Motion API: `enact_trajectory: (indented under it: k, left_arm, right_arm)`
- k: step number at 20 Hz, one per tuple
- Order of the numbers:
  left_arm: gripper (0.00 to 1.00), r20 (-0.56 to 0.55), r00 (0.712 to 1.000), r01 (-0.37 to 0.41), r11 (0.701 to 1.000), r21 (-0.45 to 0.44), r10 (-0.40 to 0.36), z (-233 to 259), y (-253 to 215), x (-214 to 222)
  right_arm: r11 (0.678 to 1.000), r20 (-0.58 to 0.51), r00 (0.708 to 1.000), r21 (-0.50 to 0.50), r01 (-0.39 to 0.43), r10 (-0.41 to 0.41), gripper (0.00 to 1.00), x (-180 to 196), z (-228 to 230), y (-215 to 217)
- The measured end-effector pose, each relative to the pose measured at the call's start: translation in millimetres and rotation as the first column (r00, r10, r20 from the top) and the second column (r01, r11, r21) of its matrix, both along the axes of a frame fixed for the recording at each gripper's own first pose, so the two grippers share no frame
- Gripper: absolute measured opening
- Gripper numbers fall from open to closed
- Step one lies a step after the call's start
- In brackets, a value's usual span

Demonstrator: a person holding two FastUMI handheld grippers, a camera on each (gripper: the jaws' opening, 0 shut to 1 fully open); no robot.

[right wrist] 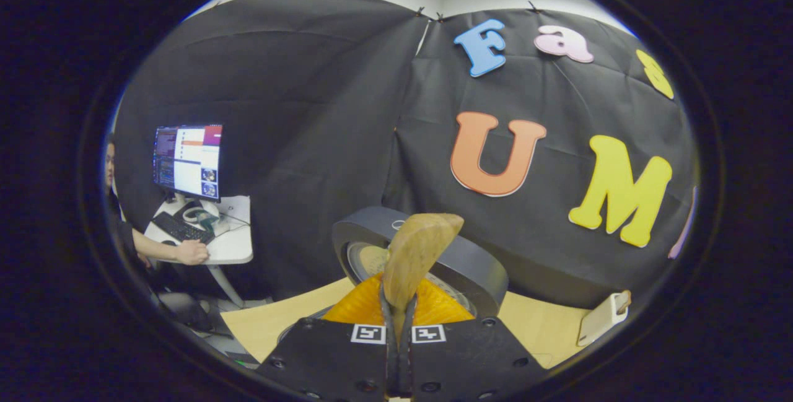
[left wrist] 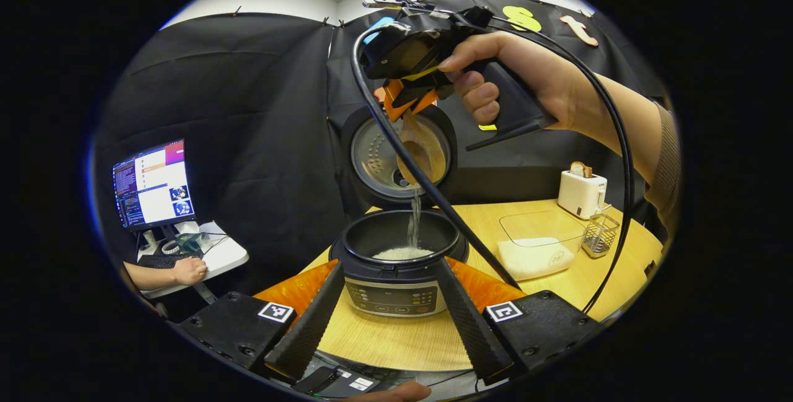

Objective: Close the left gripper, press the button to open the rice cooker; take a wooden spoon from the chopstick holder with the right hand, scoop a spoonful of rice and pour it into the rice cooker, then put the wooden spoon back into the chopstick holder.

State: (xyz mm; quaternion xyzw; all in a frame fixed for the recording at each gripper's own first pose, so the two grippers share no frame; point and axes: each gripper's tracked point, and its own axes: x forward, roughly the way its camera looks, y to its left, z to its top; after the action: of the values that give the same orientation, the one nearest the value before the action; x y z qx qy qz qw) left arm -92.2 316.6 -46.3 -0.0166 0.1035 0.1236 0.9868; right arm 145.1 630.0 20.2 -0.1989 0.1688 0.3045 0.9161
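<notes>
The pouring step is in hand. In the left gripper view the right gripper (left wrist: pixel 406 95) hangs above the open rice cooker (left wrist: pixel 396 266), held by a hand (left wrist: pixel 526 80), with the wooden spoon (left wrist: pixel 421 151) tipped bowl-down in front of the raised lid (left wrist: pixel 372 160). A thin stream of rice (left wrist: pixel 414 219) falls from the spoon into the inner pot, where a small white heap already lies on the bottom. In the right gripper view the right gripper's fingers (right wrist: pixel 389 334) stand pressed together on the spoon's handle, clamping it firmly, and the spoon's bowl (right wrist: pixel 416 253) rises just above them against the lid.

The left gripper (left wrist: pixel 390 309) waits low in front of the cooker, its fingers spread wide to either side of the cooker's control panel and holding nothing.

To the right of the cooker on the counter (left wrist: pixel 403 340) sits the clear container of rice (left wrist: pixel 536 247); beyond it stands the wire chopstick holder (left wrist: pixel 600 235), and behind that a toaster (left wrist: pixel 581 191).

Judging by the stream, the spoon is nearly emptied. The next move calls for letting the last grains drop, levelling the spoon, and carrying it rightward past the container to the holder. There it must be lowered handle or bowl first into the narrow basket before the fingers let go; the trailing black cable (left wrist: pixel 433 191) crossing over the cooker could snag along the way.
</notes>
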Motion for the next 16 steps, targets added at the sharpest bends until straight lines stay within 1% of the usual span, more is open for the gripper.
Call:
enact_trajectory:
  k: [2, 4, 7, 12, 16]
  left_arm:
    - [0.97, -0.005, 1.0, 0.001, 1.0, 0.002, -0.001, -1, -2, 2]
    - [0.97, -0.004, 1.0, 0.005, 1.0, -0.003, -0.005, -4, -1, 5]
    - [0.97, -0.009, 1.0, 0.016, 1.0, -0.022, -0.016, -6, -9, 9]
    - [0.97, 0.007, 1.0, 0.029, 0.999, -0.019, -0.029, -1, -18, 11]
    - [0.97, 0.032, 0.999, 0.025, 1.0, -0.009, -0.025, 7, -24, 11]
  right_arm:
    - [1.0, 0.007, 1.0, -0.012, -0.023, 0.023, 0.01, -1, 2, -3]
    - [0.999, 0.013, 0.999, 0.007, -0.033, 0.033, 0.0, -3, 9, -7]
    - [0.998, 0.03, 0.999, 0.052, -0.017, 0.015, 0.0, -4, 25, -23]
    - [0.991, 0.045, 0.998, 0.124, 0.045, -0.051, 0.0, -3, 62, -88]
    - [0.98, 0.046, 0.99, 0.158, 0.122, -0.131, 0.01, 11, 78, -151]
